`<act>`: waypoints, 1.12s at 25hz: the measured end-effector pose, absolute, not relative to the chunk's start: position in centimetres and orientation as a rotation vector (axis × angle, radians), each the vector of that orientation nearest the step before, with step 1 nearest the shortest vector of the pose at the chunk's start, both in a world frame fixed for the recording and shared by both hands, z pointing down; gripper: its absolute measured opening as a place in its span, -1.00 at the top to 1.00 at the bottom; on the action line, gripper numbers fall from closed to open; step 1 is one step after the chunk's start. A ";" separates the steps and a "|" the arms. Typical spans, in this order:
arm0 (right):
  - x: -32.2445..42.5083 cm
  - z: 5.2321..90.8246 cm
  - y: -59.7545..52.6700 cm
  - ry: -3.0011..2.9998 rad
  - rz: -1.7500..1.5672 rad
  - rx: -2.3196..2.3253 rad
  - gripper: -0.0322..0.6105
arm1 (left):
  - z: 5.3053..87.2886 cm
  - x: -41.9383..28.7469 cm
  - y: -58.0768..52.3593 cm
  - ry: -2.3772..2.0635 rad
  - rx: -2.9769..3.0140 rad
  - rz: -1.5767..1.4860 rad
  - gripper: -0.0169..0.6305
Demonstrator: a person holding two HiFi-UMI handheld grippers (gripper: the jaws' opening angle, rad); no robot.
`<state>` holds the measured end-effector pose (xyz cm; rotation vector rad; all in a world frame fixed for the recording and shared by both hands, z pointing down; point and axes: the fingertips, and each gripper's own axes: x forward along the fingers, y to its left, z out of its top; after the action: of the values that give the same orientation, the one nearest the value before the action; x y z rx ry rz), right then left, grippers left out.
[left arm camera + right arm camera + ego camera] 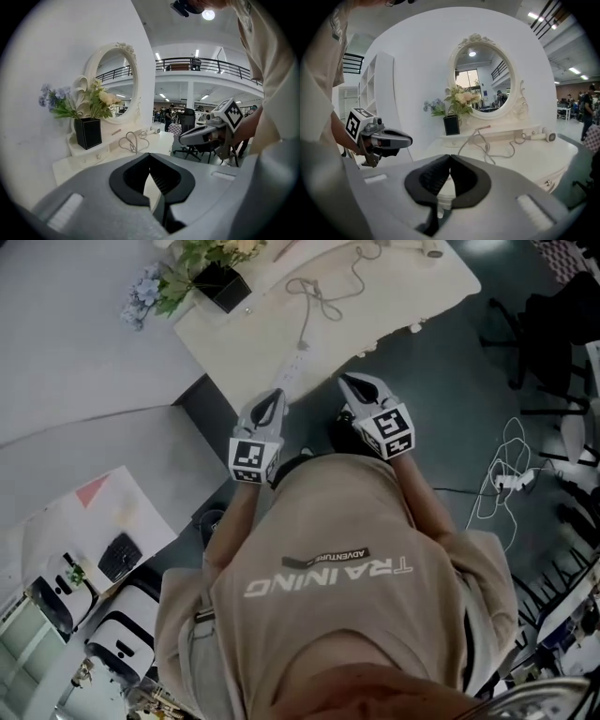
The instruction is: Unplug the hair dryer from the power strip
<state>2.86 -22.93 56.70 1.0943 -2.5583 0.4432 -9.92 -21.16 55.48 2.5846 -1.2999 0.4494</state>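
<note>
A white hair dryer [543, 136] lies at the far right of the cream dressing table [394, 296], also seen small in the left gripper view [153, 131]. Its grey cord [319, 298] loops across the tabletop to a white power strip [296, 368] near the front edge. My left gripper [275, 393] hovers just short of that edge, jaws shut with nothing in them. My right gripper [349, 381] is level with it to the right, over the floor, also shut with nothing held. Each gripper shows in the other's view, the left one [386, 139] and the right one [206, 133].
A black vase of flowers [222, 284] stands at the table's back left below an oval mirror [483, 82]. A white wall [75, 343] lies to the left. Black office chairs [548, 324] and loose white cables [506, 479] are on the dark floor at right.
</note>
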 end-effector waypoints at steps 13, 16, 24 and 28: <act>4.2 61.5 -32.2 -2.655 0.560 0.655 0.89 | 58.2 -6.9 -29.1 -1.452 2.352 0.556 0.95; 2.4 62.3 -33.1 -2.649 0.524 0.561 0.89 | 59.0 -8.1 -29.2 -1.493 2.292 0.569 0.95; -1.2 63.6 -34.1 -2.562 0.477 0.465 0.89 | 62.2 -8.5 -30.5 -1.315 2.289 0.554 0.95; -2.1 63.2 -33.6 -2.462 0.454 0.490 0.88 | 63.7 -8.0 -30.6 -1.171 2.330 0.575 0.95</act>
<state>-2.14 -33.60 63.19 0.4897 -2.4625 0.4542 -8.04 -30.63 63.72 2.3300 -1.1708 0.5755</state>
